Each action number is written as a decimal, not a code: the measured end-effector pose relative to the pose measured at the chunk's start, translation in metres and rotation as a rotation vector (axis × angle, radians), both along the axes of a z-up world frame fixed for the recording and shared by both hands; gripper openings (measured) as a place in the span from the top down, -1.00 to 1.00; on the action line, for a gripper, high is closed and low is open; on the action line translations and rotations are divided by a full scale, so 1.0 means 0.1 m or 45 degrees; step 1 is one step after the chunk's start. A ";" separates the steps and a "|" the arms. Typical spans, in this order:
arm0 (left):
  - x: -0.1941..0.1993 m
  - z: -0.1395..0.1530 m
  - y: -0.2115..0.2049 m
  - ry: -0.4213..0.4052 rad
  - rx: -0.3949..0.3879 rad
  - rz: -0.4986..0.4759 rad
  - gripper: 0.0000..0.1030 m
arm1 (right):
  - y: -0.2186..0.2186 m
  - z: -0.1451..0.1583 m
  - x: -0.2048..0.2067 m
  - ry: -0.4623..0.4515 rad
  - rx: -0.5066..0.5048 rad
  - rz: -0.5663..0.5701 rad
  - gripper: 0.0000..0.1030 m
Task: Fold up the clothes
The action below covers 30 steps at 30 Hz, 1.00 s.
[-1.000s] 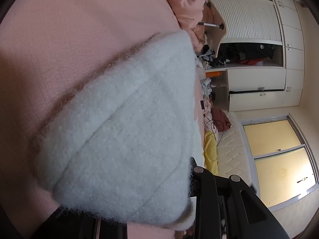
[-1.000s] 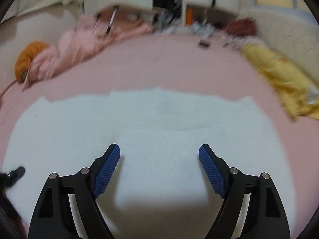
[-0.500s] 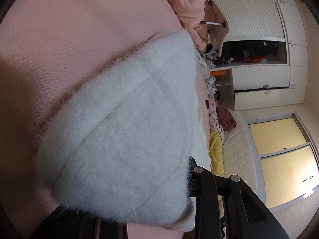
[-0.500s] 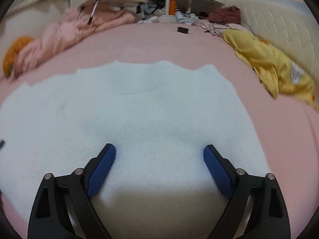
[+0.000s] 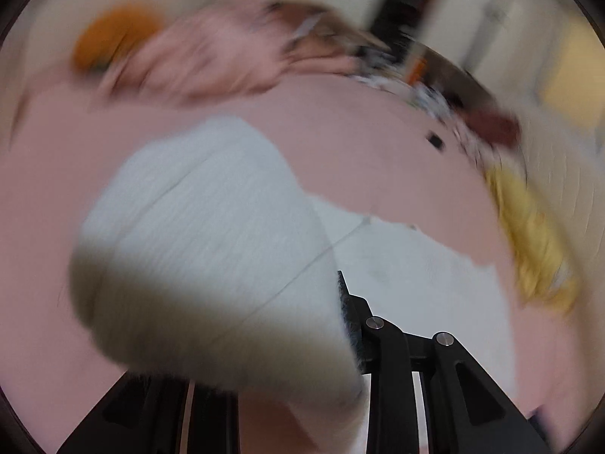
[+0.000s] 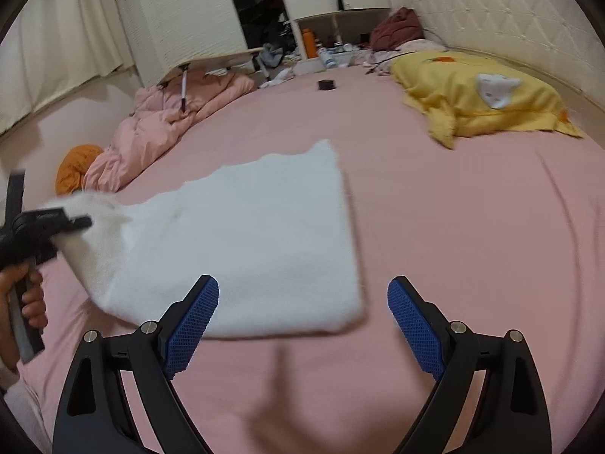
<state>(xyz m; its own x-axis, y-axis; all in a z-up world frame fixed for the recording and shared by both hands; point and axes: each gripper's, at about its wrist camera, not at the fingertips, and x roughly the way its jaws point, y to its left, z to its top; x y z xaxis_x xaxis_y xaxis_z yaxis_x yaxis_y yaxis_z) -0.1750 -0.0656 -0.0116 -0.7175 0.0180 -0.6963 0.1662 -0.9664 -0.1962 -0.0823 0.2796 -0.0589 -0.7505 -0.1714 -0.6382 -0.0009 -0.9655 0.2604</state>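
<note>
A white fluffy sweater lies on the pink bedsheet. At the left my left gripper is shut on its left part and holds it lifted off the bed. In the blurred left wrist view the held cloth bulges in front of the camera and hides one finger of the left gripper. My right gripper stands wide open just above the sweater's near right corner. Nothing is pressed between its blue pads.
A yellow blanket lies at the right by the quilted headboard. A pink duvet and an orange bundle sit at the bed's left edge. A small black object lies far back. A person's hand grips the left handle.
The left gripper has risen and rolled with the cloth still in it, blurring its view. The right gripper has shifted right, to the sweater's right edge, with its jaws a little wider.
</note>
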 end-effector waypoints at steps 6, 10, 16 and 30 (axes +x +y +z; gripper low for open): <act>-0.04 0.17 1.42 0.117 -0.445 -0.309 0.52 | 0.57 0.03 -0.04 0.033 -0.317 -0.146 -0.78; 0.13 -0.20 2.29 0.108 -0.703 -0.575 0.52 | 1.01 -0.05 -0.05 0.017 -0.490 -0.288 -0.78; 0.57 -0.98 2.97 0.164 -1.387 -0.797 0.52 | 1.43 -0.40 -0.34 -0.110 -1.264 -0.075 -0.78; 0.83 -0.75 2.73 0.317 -1.500 -0.863 0.52 | 0.43 -0.57 -2.03 -0.689 -1.319 0.384 -0.75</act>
<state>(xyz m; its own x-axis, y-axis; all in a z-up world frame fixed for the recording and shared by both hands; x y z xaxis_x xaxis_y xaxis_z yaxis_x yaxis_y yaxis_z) -0.0924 0.2069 -0.0868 -0.9115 -0.0940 -0.4003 -0.3174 -0.4581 0.8303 -0.2856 0.3228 -0.1159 -0.2701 -0.9103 -0.3137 -0.1597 -0.2789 0.9469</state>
